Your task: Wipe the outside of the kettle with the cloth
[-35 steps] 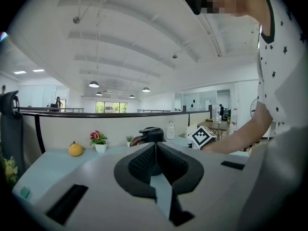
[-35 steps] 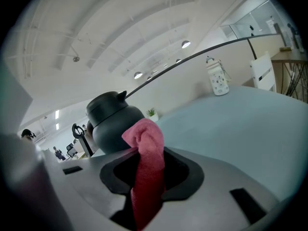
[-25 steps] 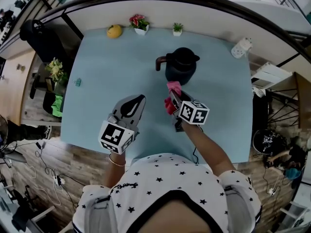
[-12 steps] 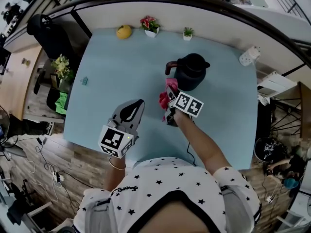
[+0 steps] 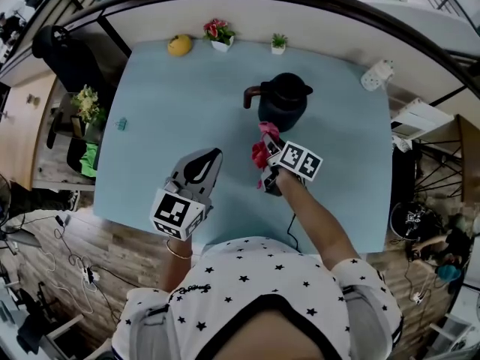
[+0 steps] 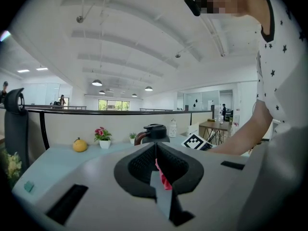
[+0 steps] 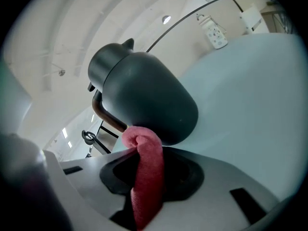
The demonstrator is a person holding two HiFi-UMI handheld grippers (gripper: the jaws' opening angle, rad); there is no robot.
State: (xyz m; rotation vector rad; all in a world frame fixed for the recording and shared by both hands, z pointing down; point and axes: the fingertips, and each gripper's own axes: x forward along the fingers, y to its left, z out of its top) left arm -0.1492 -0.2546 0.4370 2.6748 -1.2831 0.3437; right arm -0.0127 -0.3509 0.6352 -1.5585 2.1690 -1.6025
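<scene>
Wipe is basically at the "about to make contact" stage. The right gripper [image 7: 150,174] has its jaws clamped on the pink cloth [image 7: 140,146], with a rolled wad of it sticking out past the tips. That wad is right up against the lower side of the black kettle [image 7: 144,97], close to where the brown handle [image 7: 107,115] comes down. Honestly can't tell if it's touching or just shy of it.

The kettle stands upright toward the back-middle of the light blue table [image 5: 165,103], handle pointing to the person's left, lid on. The left gripper [image 5: 213,157] hangs out near the front of the table, well apart from the kettle. Its jaws are closed together with nothing in them; the bit of pink you catch through the slit in the left gripper view looks like the cloth farther off, not something it's holding.

My read on what's next: press the cloth onto the kettle wall and sweep it around the body, keeping the clamp tight so the wad doesn't slip out. Only the side facing the person is reachable from here, so getting the far side means reaching around. The kettle could slide or turn under pressure, so using that free left gripper to steady the handle seems smart.
</scene>
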